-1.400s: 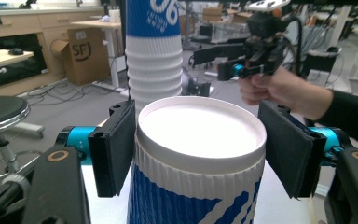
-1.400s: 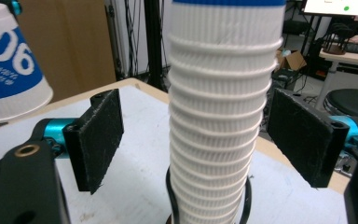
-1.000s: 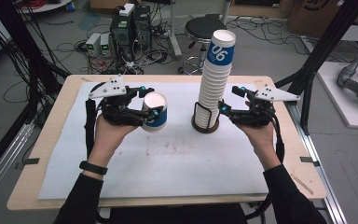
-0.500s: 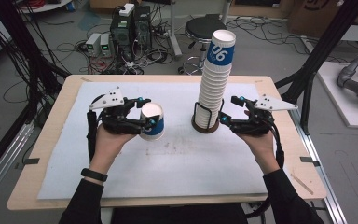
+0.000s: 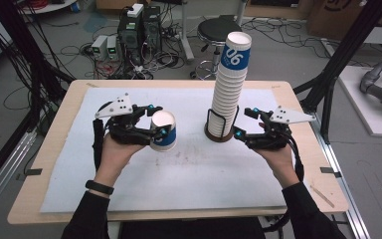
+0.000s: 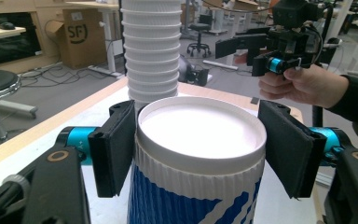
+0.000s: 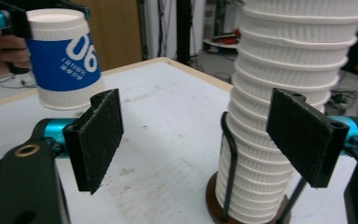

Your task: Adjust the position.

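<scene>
A blue-and-white paper cup (image 5: 165, 135) marked "06" hangs upside down just above the white mat, left of centre. My left gripper (image 5: 161, 124) is shut on it near its base, the pads pressing both sides of the cup (image 6: 200, 135). A tall stack of upturned cups (image 5: 228, 84) stands in a black wire holder on a round brown base. My right gripper (image 5: 240, 122) stands open just right of the stack's foot. In the right gripper view nothing lies between its pads (image 7: 98, 135); the stack (image 7: 284, 93) rises behind the right-hand pad and the held cup (image 7: 65, 56) is at upper left.
A white mat (image 5: 194, 174) covers most of the wooden table (image 5: 303, 199). Black frame posts (image 5: 345, 55) rise at both sides. Beyond the far edge are a stool (image 5: 219, 32), computer boxes (image 5: 134, 27) and cables on the floor.
My left gripper and its cup have drifted slightly toward the near edge. The right gripper has shifted only a little beside the stack's foot.
</scene>
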The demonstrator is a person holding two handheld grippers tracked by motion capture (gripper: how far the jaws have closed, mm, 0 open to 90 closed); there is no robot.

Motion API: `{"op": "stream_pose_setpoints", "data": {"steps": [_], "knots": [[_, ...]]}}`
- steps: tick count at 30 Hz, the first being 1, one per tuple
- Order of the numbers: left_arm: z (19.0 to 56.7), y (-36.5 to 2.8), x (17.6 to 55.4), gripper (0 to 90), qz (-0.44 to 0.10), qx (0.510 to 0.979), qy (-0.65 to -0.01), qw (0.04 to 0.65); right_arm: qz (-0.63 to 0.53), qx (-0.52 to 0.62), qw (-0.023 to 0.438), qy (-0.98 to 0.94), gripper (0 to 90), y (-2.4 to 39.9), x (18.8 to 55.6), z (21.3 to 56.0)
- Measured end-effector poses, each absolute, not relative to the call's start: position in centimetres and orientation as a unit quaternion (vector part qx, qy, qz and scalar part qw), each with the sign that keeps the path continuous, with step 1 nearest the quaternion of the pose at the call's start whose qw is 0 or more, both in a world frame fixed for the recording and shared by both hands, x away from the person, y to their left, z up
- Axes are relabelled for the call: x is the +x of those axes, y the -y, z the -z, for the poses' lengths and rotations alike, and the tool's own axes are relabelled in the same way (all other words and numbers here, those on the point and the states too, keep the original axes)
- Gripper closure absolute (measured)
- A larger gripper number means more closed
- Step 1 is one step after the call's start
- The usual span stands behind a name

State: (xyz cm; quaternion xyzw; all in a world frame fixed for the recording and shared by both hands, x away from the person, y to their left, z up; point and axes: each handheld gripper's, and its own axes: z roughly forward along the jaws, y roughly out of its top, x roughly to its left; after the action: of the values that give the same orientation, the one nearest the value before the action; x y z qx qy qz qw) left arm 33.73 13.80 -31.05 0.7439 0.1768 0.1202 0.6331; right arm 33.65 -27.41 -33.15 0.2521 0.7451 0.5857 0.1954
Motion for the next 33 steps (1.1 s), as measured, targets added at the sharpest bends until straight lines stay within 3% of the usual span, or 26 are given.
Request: {"op": "stream_pose_setpoints", "data": {"steps": [33], "knots": [[31.4,-11.3,33.1,30.2,-0.062,0.737,-0.158,0.654,-0.582,0.156,0.084,-0.793,19.2,22.8,32.5,34.5]]}}
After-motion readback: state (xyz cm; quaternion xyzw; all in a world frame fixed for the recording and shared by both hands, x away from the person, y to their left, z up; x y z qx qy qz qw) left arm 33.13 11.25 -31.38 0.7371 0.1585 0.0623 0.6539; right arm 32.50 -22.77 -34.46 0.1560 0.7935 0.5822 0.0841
